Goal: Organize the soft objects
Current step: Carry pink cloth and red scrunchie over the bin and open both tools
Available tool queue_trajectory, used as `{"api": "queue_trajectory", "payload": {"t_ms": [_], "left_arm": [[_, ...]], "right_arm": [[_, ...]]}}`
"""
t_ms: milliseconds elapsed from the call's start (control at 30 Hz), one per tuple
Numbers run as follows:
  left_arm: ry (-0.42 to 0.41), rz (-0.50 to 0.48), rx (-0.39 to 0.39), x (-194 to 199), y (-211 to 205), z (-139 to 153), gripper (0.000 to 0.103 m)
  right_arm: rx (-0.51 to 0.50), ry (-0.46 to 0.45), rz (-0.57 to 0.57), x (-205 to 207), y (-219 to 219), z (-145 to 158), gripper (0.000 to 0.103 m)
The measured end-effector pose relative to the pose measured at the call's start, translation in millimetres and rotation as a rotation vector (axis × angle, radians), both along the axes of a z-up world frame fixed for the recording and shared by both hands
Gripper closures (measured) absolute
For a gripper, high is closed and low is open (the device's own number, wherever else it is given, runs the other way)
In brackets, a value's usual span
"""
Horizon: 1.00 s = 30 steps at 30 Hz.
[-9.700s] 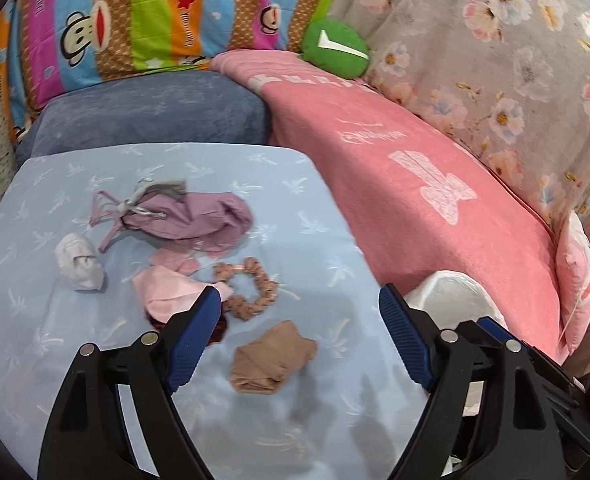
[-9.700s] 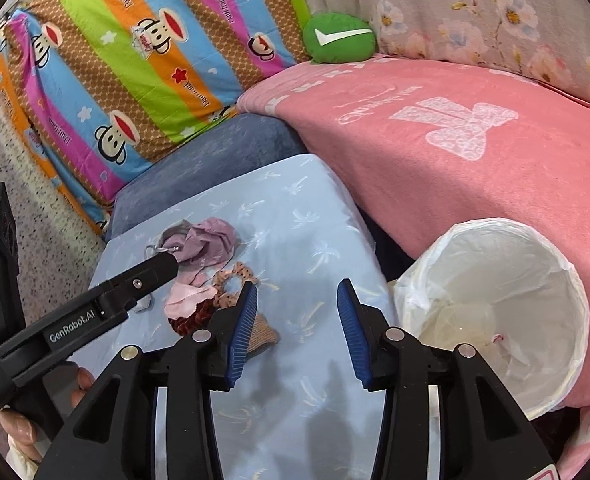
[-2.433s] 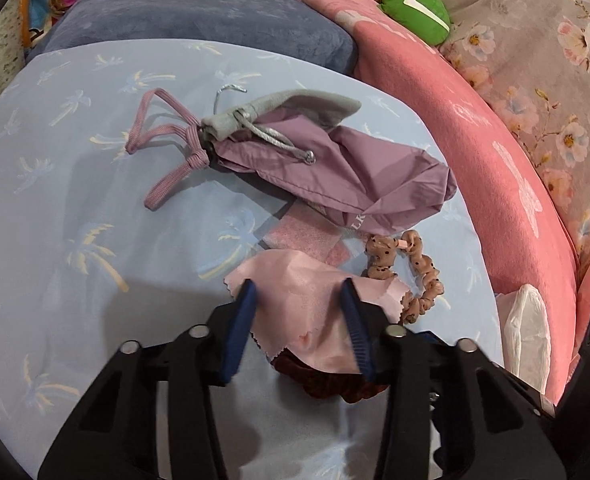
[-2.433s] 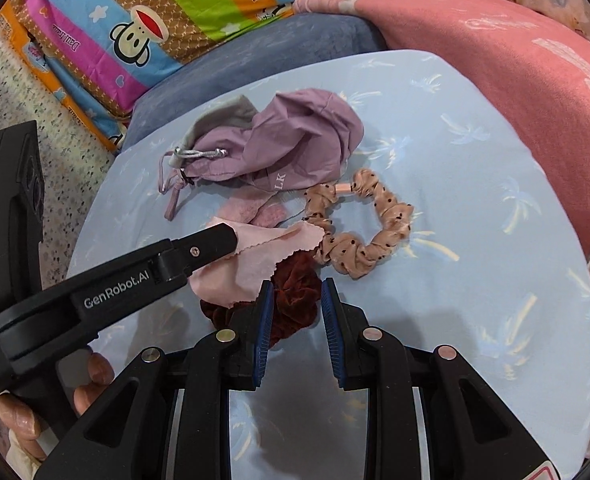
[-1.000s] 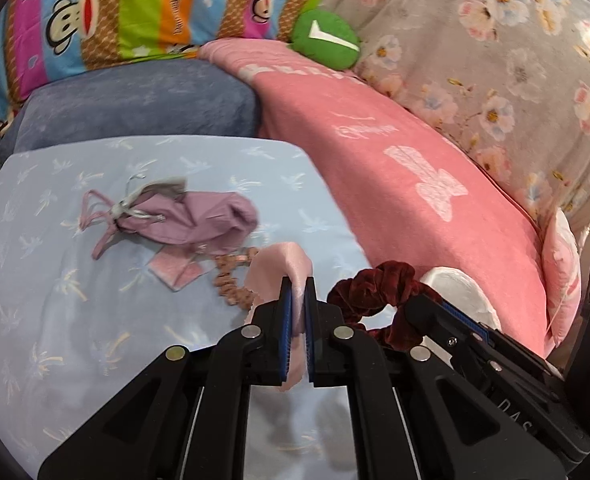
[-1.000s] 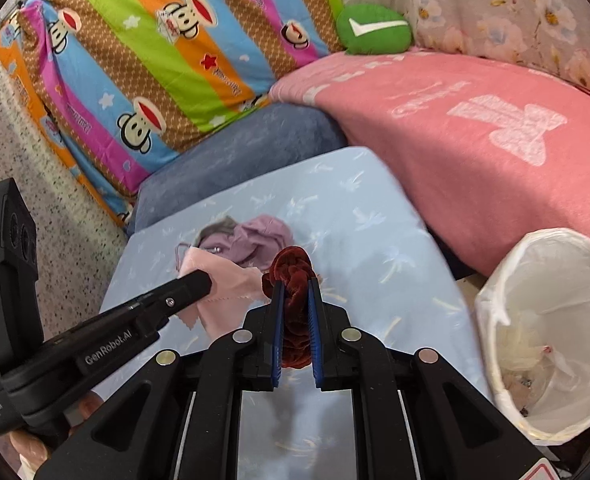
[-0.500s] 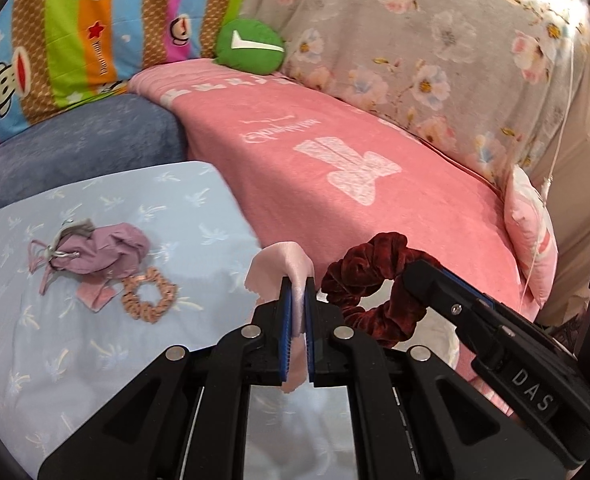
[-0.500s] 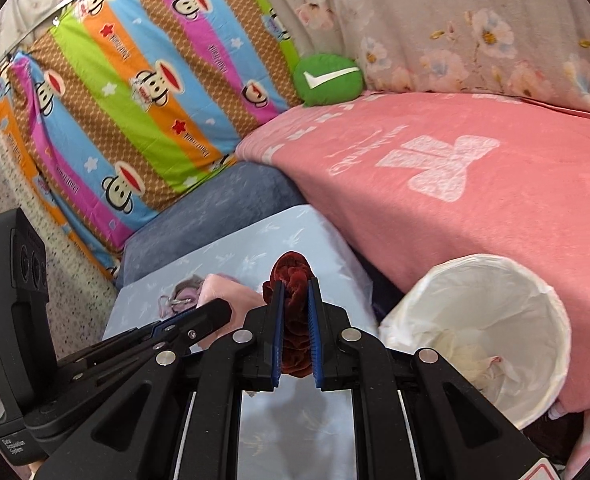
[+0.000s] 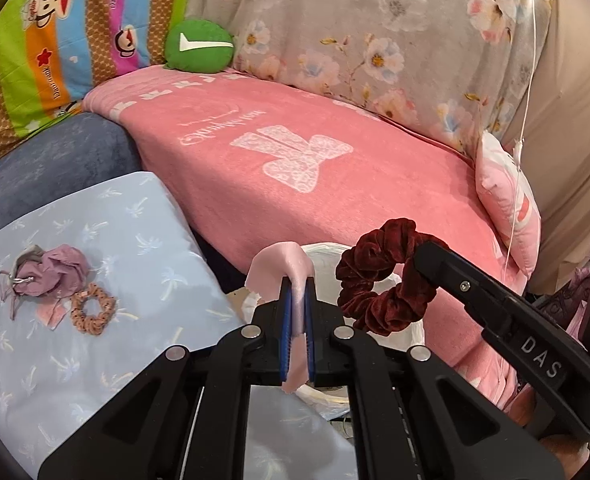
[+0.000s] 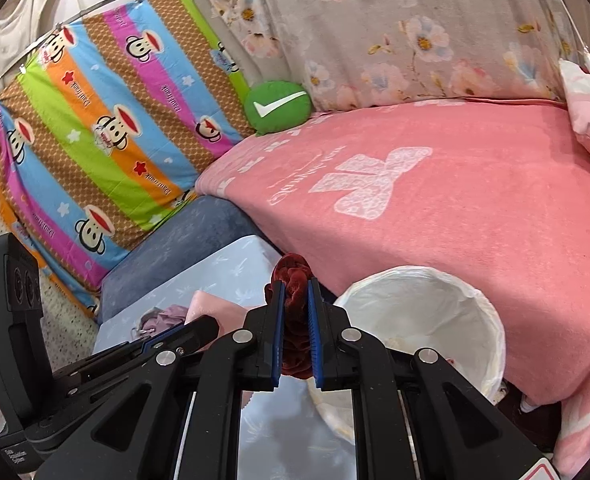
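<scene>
Now lifted clear of the blue palm-print worktop (image 9: 95,360) and carried beside the white-lined bin (image 10: 475,320): pink cloth (image 9: 281,266) clamped in left gripper (image 9: 297,300) jaws, burgundy velvet scrunchie (image 10: 293,280) in right gripper (image 10: 294,292) jaws, likely awaiting drop.

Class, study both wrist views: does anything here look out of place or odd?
Nothing looks damaged or spilled. The purple drawstring pouch lies crumpled on the blue cloth, with a spotted scrunchie beside it and a pink scrap partly under them, all unsorted.
</scene>
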<state>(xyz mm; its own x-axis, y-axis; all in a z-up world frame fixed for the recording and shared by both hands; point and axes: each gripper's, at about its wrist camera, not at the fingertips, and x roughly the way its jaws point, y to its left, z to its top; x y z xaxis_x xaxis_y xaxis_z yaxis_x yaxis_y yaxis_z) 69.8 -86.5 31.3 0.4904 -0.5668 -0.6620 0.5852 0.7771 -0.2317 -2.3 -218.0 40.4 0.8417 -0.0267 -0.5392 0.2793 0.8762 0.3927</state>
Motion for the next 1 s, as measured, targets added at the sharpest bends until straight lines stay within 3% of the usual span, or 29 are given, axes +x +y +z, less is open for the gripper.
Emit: {"api": "queue_trajectory", "payload": {"t_ms": [500, 867, 933, 1000], "left_arm": [[0.02, -0.071, 0.035, -11.1, -47.5, -7.1, 0.097], [0.046, -0.076, 0.043, -6.5, -58.9, -11.5, 0.096], [0.046, -0.074, 0.043, -6.3, -59.0, -11.4, 0.09], [0.041, -0.064, 0.043, -5.9, -58.8, -11.1, 0.075]], "right_arm": [[0.029, 0.015, -0.068, -15.9, -41.3, -15.1, 0.093], [0.035, 0.026, -0.081, -18.8, -51.3, -19.9, 0.093], [0.036, 0.026, -0.082, -19.1, -51.8, -20.3, 0.092], [0.037, 0.027, -0.083, -19.1, -51.8, -20.8, 0.092]]}}
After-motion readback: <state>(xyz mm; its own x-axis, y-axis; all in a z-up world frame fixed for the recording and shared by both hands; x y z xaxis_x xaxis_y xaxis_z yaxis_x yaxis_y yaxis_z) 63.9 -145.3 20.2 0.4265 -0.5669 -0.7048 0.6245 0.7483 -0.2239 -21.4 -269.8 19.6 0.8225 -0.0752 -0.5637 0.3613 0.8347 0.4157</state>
